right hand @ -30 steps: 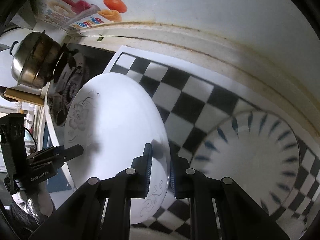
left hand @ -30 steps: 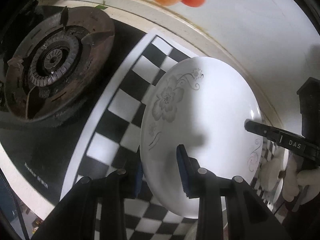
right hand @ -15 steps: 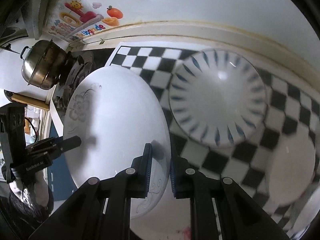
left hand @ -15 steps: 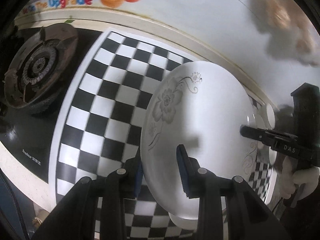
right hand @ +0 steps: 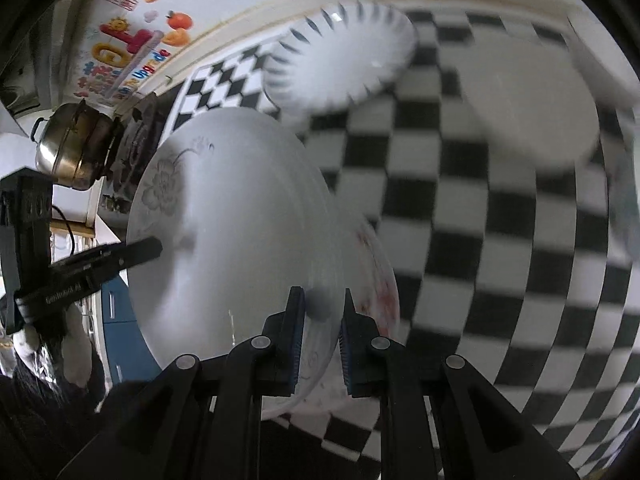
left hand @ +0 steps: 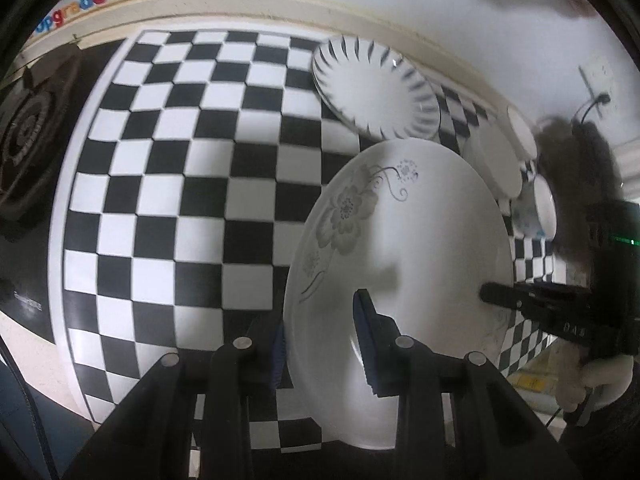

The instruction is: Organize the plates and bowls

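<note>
Left claw (left hand: pixel 320 344) clamps the near rim of the floral plate (left hand: pixel 408 248), held tilted above the checkered surface (left hand: pixel 180 160); right claw (right hand: pixel 322 332) grips the opposite rim. Beyond the floral plate lies the blue-rayed plate (left hand: pixel 376 88); to its right, a plain dish (left hand: pixel 496 160) and small bowls (left hand: pixel 540 212). Beneath it, a red-patterned plate (right hand: pixel 380 280) shows. Judged: sorting barely begun; pieces lie unstacked.

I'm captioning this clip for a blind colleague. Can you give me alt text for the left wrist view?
The left tool grips the near rim of a white plate with a grey flower print, held tilted over a black-and-white checkered mat; the right tool pinches its far edge. A plate with dark-streaked rim lies behind.
</note>
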